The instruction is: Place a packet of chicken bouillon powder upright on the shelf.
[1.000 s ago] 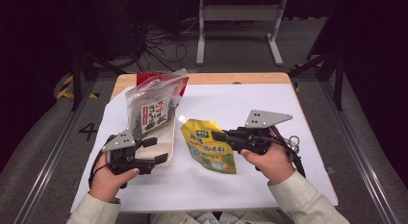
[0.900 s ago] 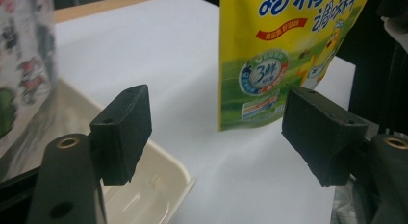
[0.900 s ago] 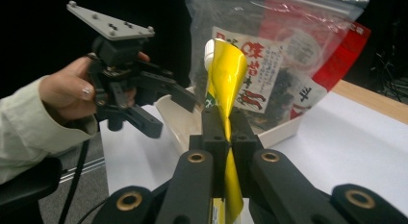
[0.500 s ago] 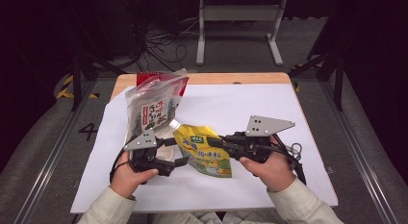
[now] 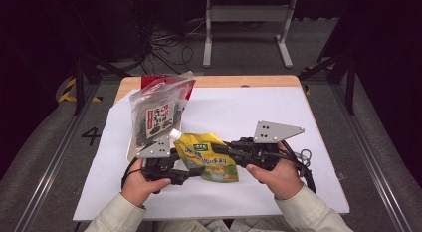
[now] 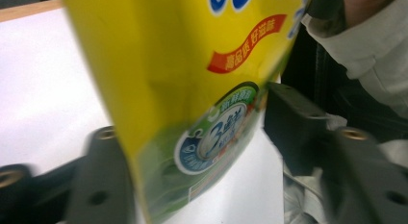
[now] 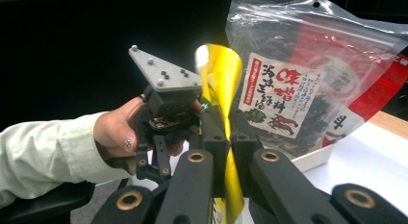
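Your right tool (image 5: 221,149) is clenched on the edge of the yellow pouch (image 5: 209,162), which hangs just above the bench, a little toward six o'clock of its middle. Your left tool (image 5: 191,172) has just been closing with the pouch's lower corner between its jaws; in the left gripper view one jaw lies against the film while the other looks apart from it, so count that grip as not made.

The film is slick and soft: a pinch this near the corner may slide off, and pulling the two tools apart could buckle or tear the pouch. Its white spout (image 5: 173,134) sits close to the seaweed bag (image 5: 157,112) at eleven o'clock, which a swing could topple.

White sheet (image 5: 249,112) over a wooden bench (image 5: 239,81); dark room, cables (image 5: 164,43) and a metal stand (image 5: 247,23) on the floor behind.
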